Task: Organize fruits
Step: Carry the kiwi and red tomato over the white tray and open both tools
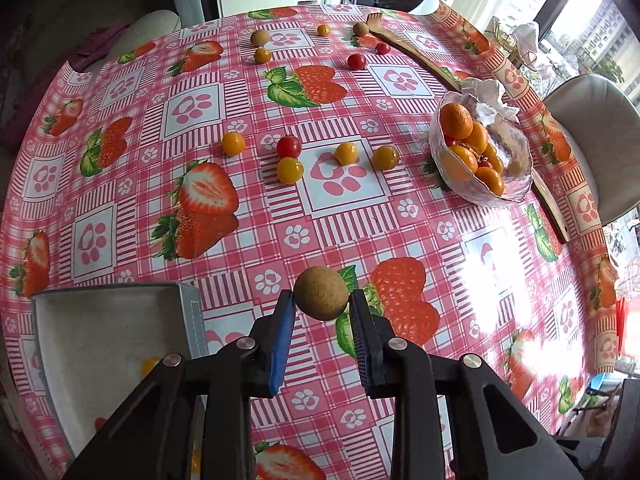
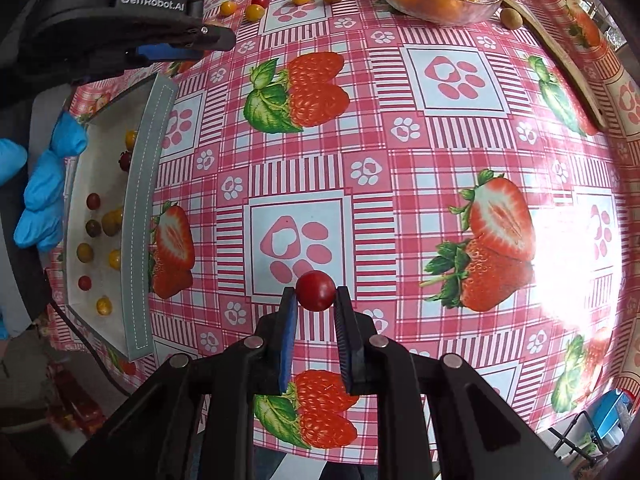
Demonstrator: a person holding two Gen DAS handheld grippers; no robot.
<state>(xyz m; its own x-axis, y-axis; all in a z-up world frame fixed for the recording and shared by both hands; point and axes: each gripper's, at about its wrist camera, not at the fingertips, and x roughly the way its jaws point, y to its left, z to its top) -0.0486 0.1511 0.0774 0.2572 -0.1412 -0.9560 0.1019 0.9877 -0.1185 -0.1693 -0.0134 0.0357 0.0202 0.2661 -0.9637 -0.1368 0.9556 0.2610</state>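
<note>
Clamped between the left gripper point(image 1: 321, 300) fingertips sits a brown longan point(image 1: 321, 293); the right gripper point(image 2: 316, 298) pinches a red cherry tomato point(image 2: 315, 291) above the tablecloth point(image 2: 400, 220).

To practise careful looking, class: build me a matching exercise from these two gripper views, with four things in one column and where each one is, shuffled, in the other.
Things:
1. brown round fruit
2. red cherry tomato
3. oranges
4. wooden backscratcher

Places:
A. in the glass bowl
B. between the right gripper fingers
C. lying along the table's far edge
D. between the left gripper fingers

Pairs: 1-D, 2-B, 3-A, 4-C
</note>
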